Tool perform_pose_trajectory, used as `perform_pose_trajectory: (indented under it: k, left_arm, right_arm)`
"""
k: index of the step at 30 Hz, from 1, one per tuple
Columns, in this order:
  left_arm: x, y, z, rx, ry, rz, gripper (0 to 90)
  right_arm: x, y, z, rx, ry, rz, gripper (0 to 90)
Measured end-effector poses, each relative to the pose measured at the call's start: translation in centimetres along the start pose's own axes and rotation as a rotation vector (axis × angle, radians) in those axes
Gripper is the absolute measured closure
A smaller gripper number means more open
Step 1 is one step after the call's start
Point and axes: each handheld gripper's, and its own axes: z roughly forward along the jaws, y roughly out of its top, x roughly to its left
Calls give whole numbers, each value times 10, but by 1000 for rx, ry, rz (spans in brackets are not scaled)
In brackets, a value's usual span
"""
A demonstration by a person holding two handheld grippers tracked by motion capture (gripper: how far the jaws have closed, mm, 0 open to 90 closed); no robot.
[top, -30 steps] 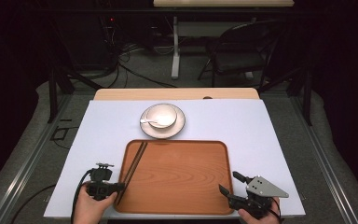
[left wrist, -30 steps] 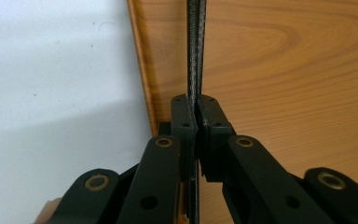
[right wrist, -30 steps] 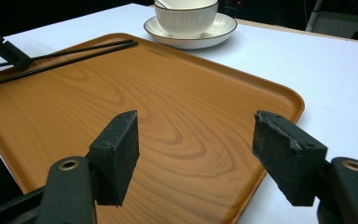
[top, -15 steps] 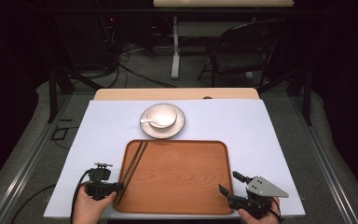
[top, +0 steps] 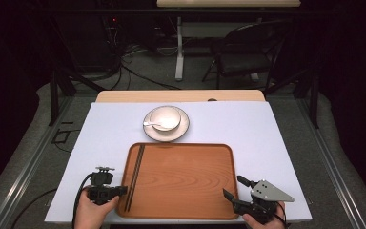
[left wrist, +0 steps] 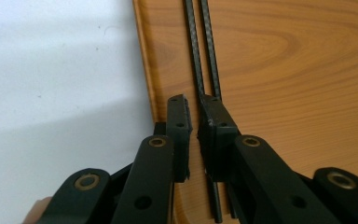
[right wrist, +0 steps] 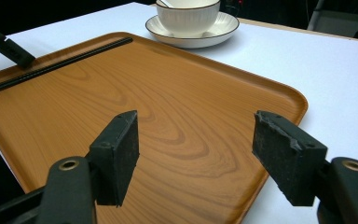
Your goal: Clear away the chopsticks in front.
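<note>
Status from my end: left tongs sit at the near-left corner of the wooden tray, jaws nearly pressed together, only a thin slit between them. The chopsticks lie flat on the tray along its left edge, running straight away from those tongs; in the left gripper view the near ends pass under the jaws, one stick sliding beneath the right-hand jaw. I can't tell if the pads actually bite a stick or just hover over it, and no stick looks lifted, so I call the grasp not confirmed. Right tongs are spread wide, holding nothing, parked over the tray's near-right corner and pointing across it toward the bowl. The bowl stands on its saucer on the white table, just beyond the tray's far edge, well away from both tongs, with a spoon resting in it. My read: we're at the very start. The chopsticks are on the tray, the bowl set is off it and untouched. Left to do, as I judge it: secure the sticks with the left tongs, then whatever move follows.
</note>
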Motion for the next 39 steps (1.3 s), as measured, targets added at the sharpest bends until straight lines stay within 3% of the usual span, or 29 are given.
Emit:
perform_pose_trajectory:
  k: [5,10,13,16,19,22,23,26,27,28,29,30,35,38,39]
  left_arm:
    - [-1,0,-4,-29,6,10,782]
    - [-4,1,-10,-83,29,16,719]
    - [-2,3,-14,-132,20,8,652]
    - [-1,2,-16,-236,37,45,528]
    - [1,1,-19,-299,48,65,483]
    - [5,-3,-26,-385,72,84,464]
    - [5,-3,-26,-385,72,84,456]
    - [13,-10,-34,-488,100,93,430]
    - [13,-10,-34,-488,100,93,427]
    - [17,-13,-36,-532,103,90,416]
    - [17,-13,-36,-532,103,90,414]
    - [21,-16,-37,-562,101,89,410]
    - [29,-20,-34,-559,121,86,420]
    - [32,-25,-27,-564,179,109,399]
    - [32,-25,-27,-564,179,109,396]
  right_arm:
    - [0,0,0,0,0,1,317]
    - [1,0,1,2,1,1,317]
    - [1,0,2,5,3,0,317]
    - [1,0,2,4,2,1,317]
    - [1,0,2,6,2,1,317]
    - [1,0,2,6,1,1,317]
    - [1,0,2,6,1,1,317]
    - [1,-1,2,5,-1,-1,317]
    - [1,-1,2,6,-1,1,317]
    - [1,-1,3,6,0,0,316]
    - [1,-1,3,6,0,0,316]
    - [1,-1,3,10,2,1,316]
    - [1,-1,4,13,1,-6,316]
    - [2,-1,5,17,3,-8,317]
    - [2,-1,5,17,3,-8,317]
